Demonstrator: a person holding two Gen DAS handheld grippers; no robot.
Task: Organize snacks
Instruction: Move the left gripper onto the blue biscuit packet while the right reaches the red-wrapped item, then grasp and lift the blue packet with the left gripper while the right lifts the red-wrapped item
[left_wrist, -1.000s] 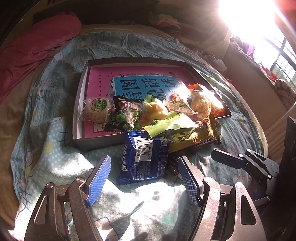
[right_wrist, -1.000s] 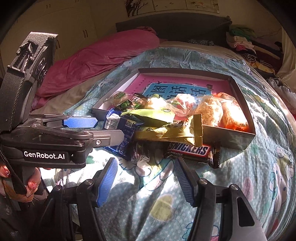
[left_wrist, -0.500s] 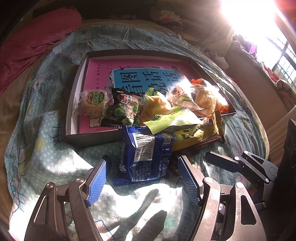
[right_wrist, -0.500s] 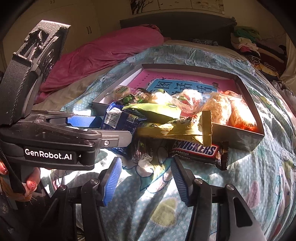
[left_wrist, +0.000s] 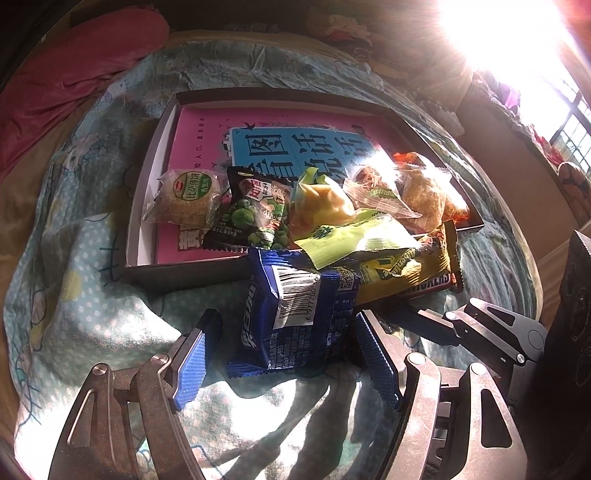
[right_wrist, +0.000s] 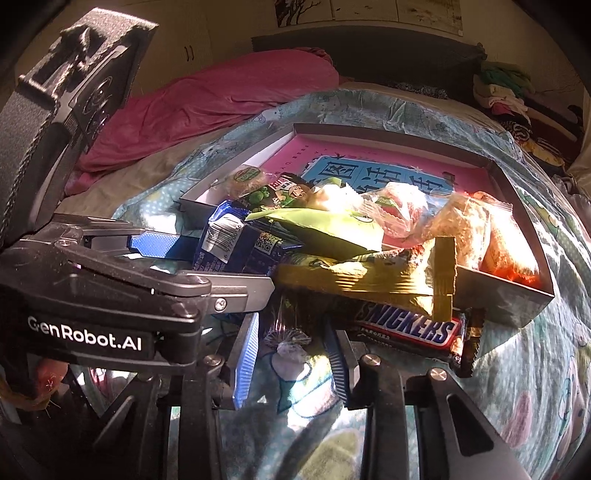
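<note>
A blue cookie packet (left_wrist: 295, 314) lies on the bed in front of the shallow box (left_wrist: 147, 177). My left gripper (left_wrist: 284, 354) is open with a pad on each side of the packet's near end. It also shows in the right wrist view (right_wrist: 236, 247). My right gripper (right_wrist: 291, 354) is open, its pads on either side of a small dark-wrapped candy (right_wrist: 288, 332). A Snickers bar (right_wrist: 410, 328) and a yellow wrapper (right_wrist: 362, 277) lie at the box's front wall. Several snacks sit inside the box: a round biscuit (left_wrist: 184, 195), green peas pack (left_wrist: 255, 214), and a lime-green packet (left_wrist: 354, 236).
The box floor shows a pink and blue printed sheet (left_wrist: 266, 144). The bed has a teal patterned sheet (left_wrist: 74, 288) and a pink blanket (right_wrist: 207, 107) at the back left. Folded clothes (right_wrist: 506, 88) pile at the back right. Strong sun glare comes from the window (left_wrist: 517, 33).
Both grippers have moved forward toward the snack pile. The left pads now flank the blue packet; the right pads have narrowed around the small candy.
</note>
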